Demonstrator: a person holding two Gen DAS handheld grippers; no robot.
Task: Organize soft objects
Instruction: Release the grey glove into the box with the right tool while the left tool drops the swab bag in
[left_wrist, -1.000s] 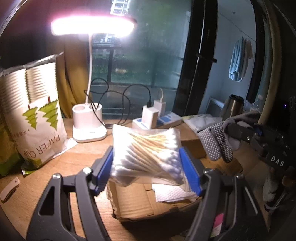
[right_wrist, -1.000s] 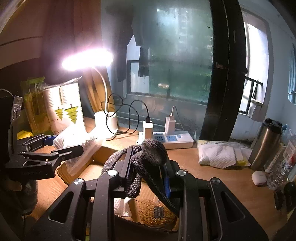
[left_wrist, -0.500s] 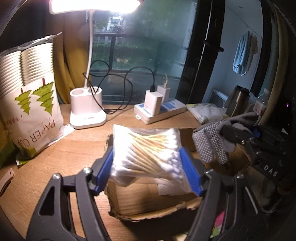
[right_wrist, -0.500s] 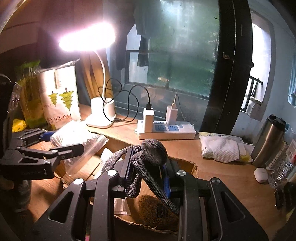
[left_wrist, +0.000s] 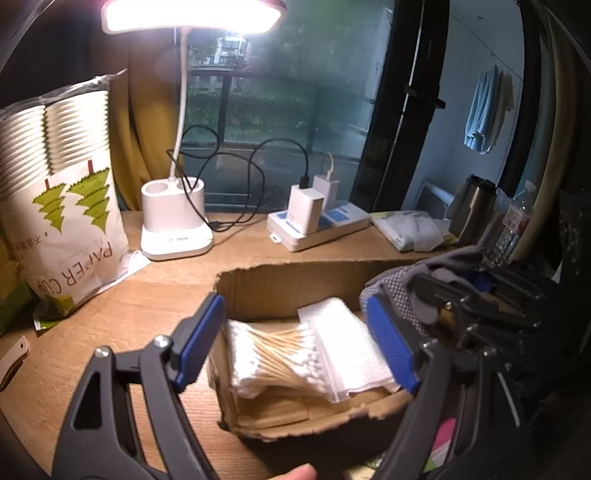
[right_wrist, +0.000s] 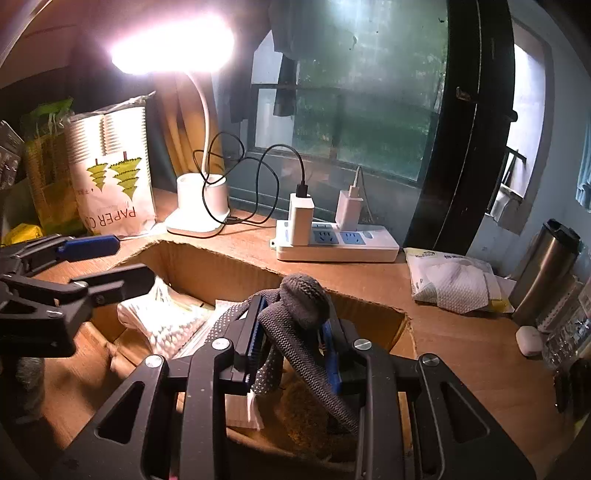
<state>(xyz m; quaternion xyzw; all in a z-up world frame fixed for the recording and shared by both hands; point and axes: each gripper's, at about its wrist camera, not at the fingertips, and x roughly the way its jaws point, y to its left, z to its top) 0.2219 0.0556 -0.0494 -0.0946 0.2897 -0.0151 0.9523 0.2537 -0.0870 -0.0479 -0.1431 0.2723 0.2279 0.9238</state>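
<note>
Bagged cotton swabs (left_wrist: 275, 354) in cardboard box (left_wrist: 295, 280)

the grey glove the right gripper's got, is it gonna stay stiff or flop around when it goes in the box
Likely floppy: the glove bunches above the right gripper and its fingers droop below. Probably light, since a narrow pinch holds it. Its dotted palm looks grippy, so it may cling on release.

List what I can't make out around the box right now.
- Box bottom, right wrist view: hidden by the glove and right tongs.
- Brown thing under the glove: too dark to identify.
- Glove in left wrist view: partly blurred and covered by the right tongs.
- Swab bag seal: blurred.
</note>
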